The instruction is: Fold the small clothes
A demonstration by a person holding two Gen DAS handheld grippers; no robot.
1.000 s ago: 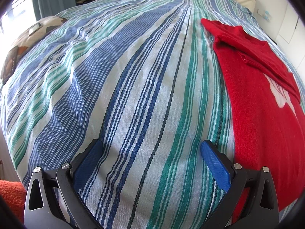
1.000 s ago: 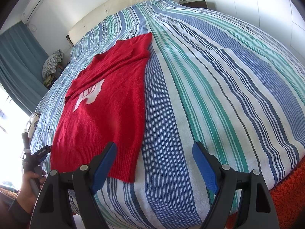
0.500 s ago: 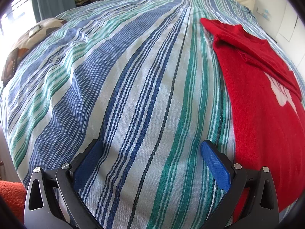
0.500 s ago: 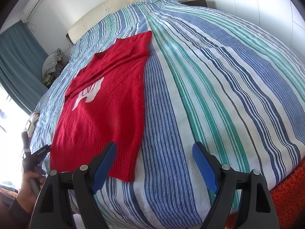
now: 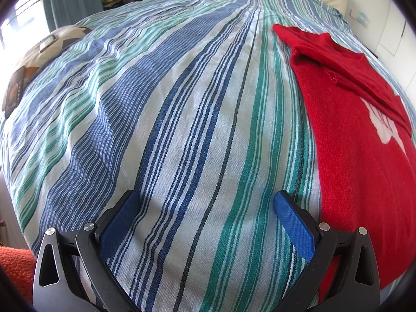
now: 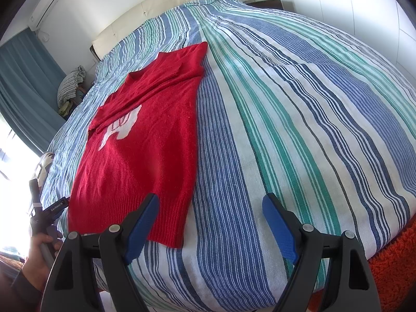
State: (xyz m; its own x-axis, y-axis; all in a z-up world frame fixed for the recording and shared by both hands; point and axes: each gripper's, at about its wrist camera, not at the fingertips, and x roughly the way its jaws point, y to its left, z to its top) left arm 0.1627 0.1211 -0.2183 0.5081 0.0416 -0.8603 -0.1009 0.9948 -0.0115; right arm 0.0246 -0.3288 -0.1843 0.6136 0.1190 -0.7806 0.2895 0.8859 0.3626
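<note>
**Red sweater waits on the striped bed**

A bed (image 6: pixel 299 135) under a woven blue, green and white striped cover fills both views. The red knit sweater (image 6: pixel 140 156) lies flat near its foot edge, sleeves folded across the chest, ribbed hem nearest. The left gripper (image 5: pixel 205 223) and right gripper (image 6: pixel 210 223) hover with jaws wide, empty. Folding looks partway; next, probably grasp the hem corners.

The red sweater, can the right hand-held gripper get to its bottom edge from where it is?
Probably yes. The right hand-held gripper is open and empty, and the red sweater lies flat on the striped bedspread with its ribbed hem just beyond the left finger. Nothing lies in between.
</note>
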